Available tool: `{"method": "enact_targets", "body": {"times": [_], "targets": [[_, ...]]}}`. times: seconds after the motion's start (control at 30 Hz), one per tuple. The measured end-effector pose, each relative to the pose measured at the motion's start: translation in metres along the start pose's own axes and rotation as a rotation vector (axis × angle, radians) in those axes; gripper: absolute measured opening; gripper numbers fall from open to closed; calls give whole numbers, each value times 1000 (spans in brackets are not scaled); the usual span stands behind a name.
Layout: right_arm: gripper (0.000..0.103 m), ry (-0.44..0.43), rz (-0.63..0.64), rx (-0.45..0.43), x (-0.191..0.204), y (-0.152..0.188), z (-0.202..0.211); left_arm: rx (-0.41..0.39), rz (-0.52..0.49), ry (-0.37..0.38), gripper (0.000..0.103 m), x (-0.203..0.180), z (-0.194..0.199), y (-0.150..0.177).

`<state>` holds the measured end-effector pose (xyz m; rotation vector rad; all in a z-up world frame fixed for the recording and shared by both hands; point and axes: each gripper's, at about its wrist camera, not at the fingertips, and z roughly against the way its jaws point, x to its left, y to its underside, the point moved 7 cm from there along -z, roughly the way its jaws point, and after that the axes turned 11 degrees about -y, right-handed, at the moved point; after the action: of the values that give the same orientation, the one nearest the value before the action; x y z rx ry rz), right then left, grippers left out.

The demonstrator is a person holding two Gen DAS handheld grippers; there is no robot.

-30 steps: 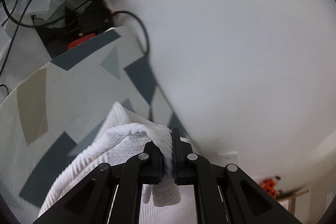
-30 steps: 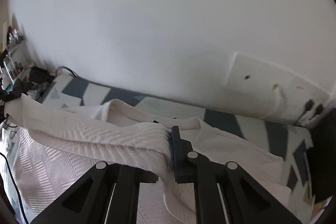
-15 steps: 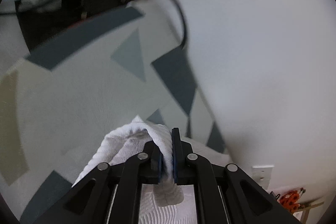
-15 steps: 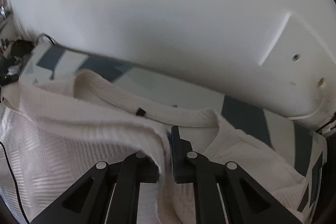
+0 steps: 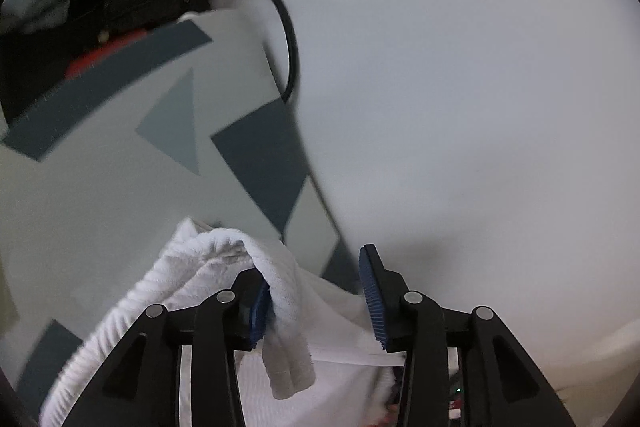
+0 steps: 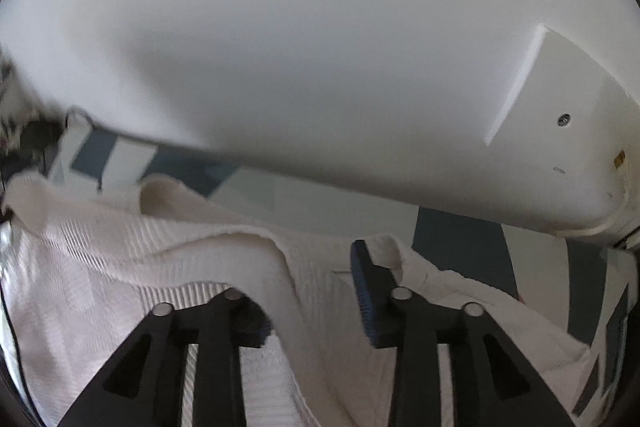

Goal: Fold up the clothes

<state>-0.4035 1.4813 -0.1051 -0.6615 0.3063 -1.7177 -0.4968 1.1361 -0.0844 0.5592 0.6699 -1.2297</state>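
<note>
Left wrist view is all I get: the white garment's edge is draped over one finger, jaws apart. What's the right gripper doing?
Observer: The right gripper has just been opening too; the white garment lies between its jaws, not pinched.
Operator: Can you see the neckline?
Observer: Yes, the collar lies near the wall, on the patterned cover.
Operator: Anything on that wall?
Observer: A white panel with a small screw, off to the right.

No readable text, label or number shows in either view.
</note>
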Motion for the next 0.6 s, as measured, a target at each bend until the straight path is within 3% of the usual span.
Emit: {"method": "enact_targets", "body": {"times": [0.1,0.17,0.2,0.23,0.3,0.37,0.43,0.47,0.53,0.6], "targets": [[43,-61,-119,-3,-9,-1,2,107,171,58,72,19,-11,-2],[55,59,-27,36,-7,1,1,159,230,17,72,33,-16,-1],[59,134,67,64,-2,2,-1,154,204,-40,72,36,-15,-3],[59,210,166,93,3,4,-2,130,135,-111,72,35,-12,-7],[59,239,234,110,10,5,0,48,-58,-264,72,22,0,-14],[59,198,217,106,13,3,7,-34,-260,-418,72,6,11,-18],[59,103,159,105,19,3,14,-91,-427,-508,72,-13,21,-13],[60,52,130,105,23,3,16,-102,-487,-512,72,-22,25,-6],[60,-46,80,73,35,9,30,-54,-529,-406,72,-31,33,19],[60,-54,88,36,45,19,45,2,-538,-337,72,-31,37,42]]}}
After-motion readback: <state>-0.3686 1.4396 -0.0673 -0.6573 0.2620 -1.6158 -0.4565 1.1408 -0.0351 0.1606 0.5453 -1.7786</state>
